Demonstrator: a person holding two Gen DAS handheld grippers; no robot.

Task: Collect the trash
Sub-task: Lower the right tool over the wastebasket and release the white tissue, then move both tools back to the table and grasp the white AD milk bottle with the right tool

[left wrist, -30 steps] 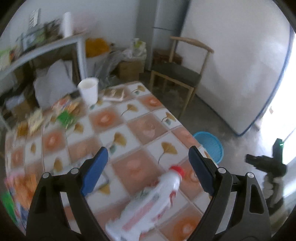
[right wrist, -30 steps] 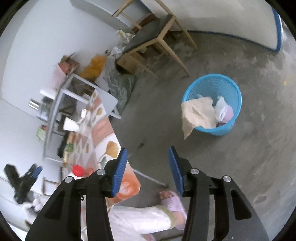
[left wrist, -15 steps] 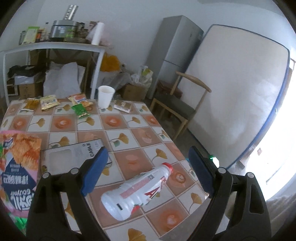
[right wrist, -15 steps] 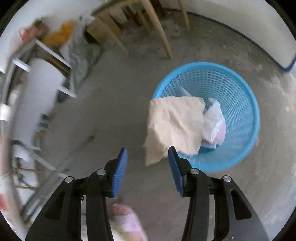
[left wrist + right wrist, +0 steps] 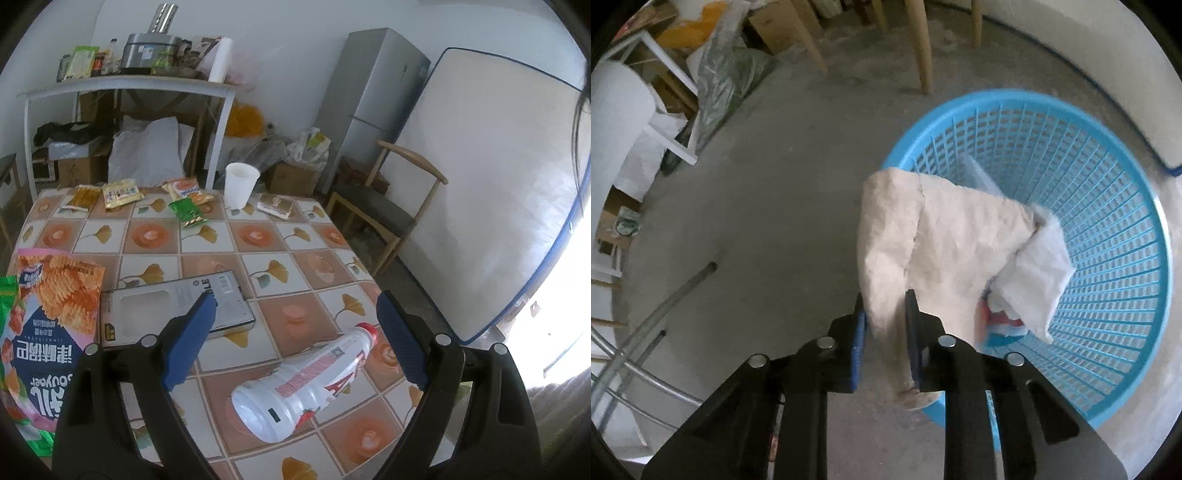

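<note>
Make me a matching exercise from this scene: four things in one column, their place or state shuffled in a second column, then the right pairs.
Things:
1. white bottle
2. paper cup
3. beige cloth
4. left hand-held gripper

Place or state:
A. draped over the blue basket rim
B. lying on its side on the table
C. jaws wide open, holding nothing
D. standing upright at the table's far edge

Pairs: 1-B, 2-D, 3-A, 4-C
</note>
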